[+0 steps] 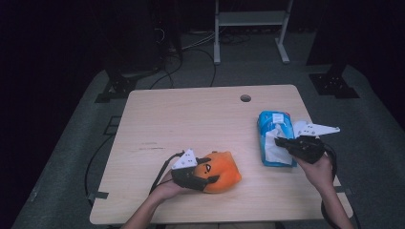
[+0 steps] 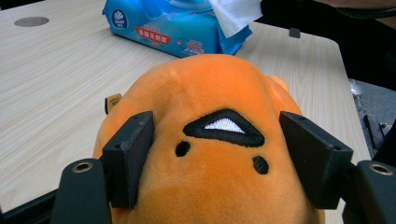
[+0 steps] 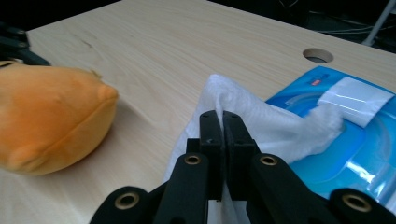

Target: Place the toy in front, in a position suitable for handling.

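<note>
Beside the wipes pack point(image 1: 275, 138), R gripper point(image 1: 281, 141) fingers are pinching a wipe point(image 3: 261, 116); L gripper point(image 1: 208, 172) fingers are clamping the plush point(image 1: 220, 171) w/ both pads.

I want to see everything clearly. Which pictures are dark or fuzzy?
High view: dark all round, only the table is lit. Left gripper view: the orange plush toy looks sharp and bright. Right gripper view: the white wipe is sharp, the near jaws slightly soft.

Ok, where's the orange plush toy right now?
In the high view the orange plush toy lies near the table's front edge, between the left gripper's jaws, left of the tissue pack.
</note>
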`<state>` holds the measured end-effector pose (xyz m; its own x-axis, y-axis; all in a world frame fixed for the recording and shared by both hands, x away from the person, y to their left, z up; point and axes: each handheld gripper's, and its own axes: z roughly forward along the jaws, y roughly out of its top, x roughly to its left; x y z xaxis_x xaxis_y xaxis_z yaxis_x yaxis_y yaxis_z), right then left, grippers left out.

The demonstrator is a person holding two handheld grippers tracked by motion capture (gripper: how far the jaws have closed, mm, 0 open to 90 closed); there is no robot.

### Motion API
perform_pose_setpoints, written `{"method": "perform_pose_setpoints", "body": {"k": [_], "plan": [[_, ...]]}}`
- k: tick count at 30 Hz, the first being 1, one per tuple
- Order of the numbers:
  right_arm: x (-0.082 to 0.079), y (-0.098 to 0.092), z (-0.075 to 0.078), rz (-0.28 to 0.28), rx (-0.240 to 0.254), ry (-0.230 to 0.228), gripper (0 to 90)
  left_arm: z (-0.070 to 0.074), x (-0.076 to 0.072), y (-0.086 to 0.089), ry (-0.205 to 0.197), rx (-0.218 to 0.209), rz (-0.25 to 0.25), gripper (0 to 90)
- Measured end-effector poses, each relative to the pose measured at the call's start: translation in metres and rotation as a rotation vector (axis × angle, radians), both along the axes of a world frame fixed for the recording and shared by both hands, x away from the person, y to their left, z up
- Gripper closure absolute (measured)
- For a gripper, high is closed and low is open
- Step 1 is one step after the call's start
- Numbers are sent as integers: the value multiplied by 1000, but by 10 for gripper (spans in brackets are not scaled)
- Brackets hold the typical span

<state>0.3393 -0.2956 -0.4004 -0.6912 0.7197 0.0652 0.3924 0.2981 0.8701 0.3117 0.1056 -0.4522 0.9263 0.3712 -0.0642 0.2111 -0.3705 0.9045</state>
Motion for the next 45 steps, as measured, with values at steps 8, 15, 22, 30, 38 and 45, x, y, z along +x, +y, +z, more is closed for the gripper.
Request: {"method": "perform_pose_setpoints", "body": {"k": [8,15,22,30,38,45], "plan": [[-28,9,15,80,11,-19,876,-1,1,0,6,-6,-1,282],[-66,28,33,207,7,-27,876,-1,2,0,6,-7,-1,275],[-88,57,52,393,62,15,875,-1,2,0,5,-5,-2,269],[-81,93,54,540,82,60,875,-1,2,0,-4,-4,-9,258],[-23,116,11,419,47,103,874,0,1,0,-18,4,-29,256],[-29,134,-13,365,-64,16,752,0,1,0,-21,13,-32,250]]}}
